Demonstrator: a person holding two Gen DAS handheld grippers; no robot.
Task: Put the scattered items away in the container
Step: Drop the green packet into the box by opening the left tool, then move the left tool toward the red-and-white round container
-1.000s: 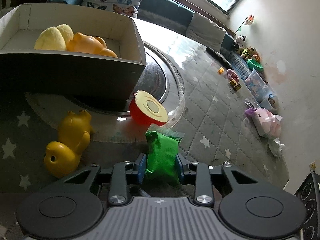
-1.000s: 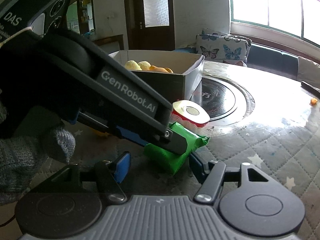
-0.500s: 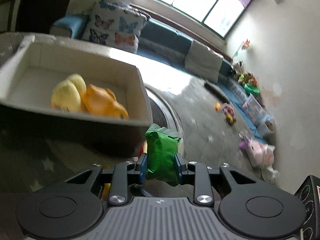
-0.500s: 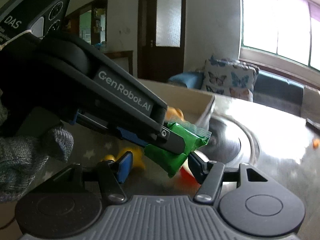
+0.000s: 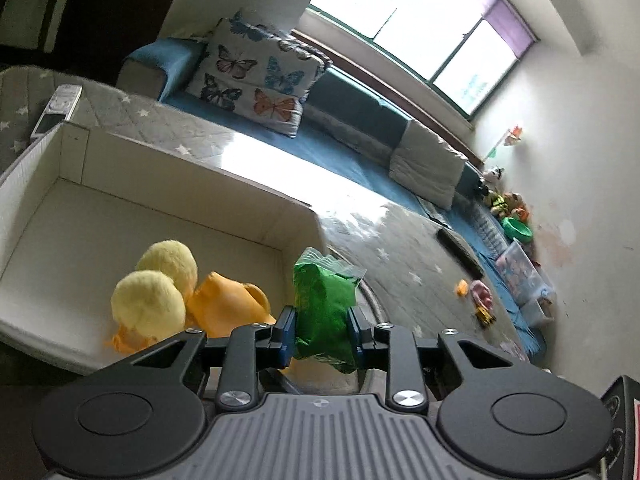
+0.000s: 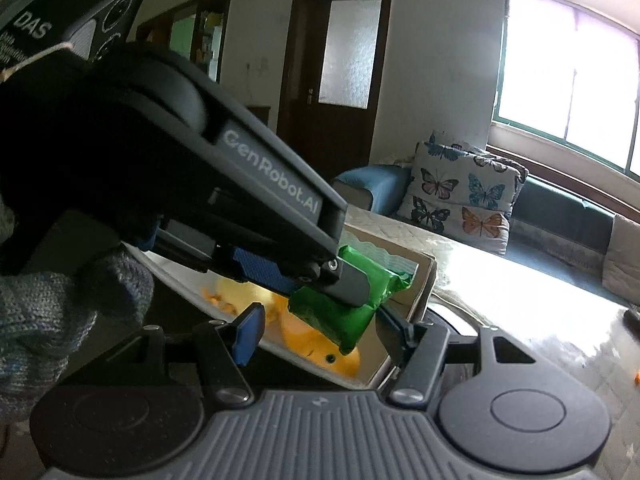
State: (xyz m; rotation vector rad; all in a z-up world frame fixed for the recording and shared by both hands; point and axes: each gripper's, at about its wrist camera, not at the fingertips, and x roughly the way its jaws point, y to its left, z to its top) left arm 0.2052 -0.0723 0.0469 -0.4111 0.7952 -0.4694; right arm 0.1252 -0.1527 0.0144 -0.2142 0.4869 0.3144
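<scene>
The left gripper is clamping a crinkly green plastic snack packet between its two blue-padded fingers and holding it in the air over the near right corner of the open white cardboard box, which is filling the left wrist view from nine o'clock round to twelve. Two fluffy pale yellow plush balls and a smooth orange rubber duck toy are already lying inside the box, at about ten o'clock from the packet, so part of the tidying is looking done. The packet is sitting at or just beyond the box's right wall, not yet inside, and it is judged the item now being delivered. In the right wrist view the right gripper is standing with its fingers spread apart and holding nothing, hovering just behind the left one, with the packet and the box corner showing beyond its tips. Whether more scattered items are waiting on the grey star-patterned quilted table cover cannot be told, since the area near the box is hidden beneath the grippers.
</scene>
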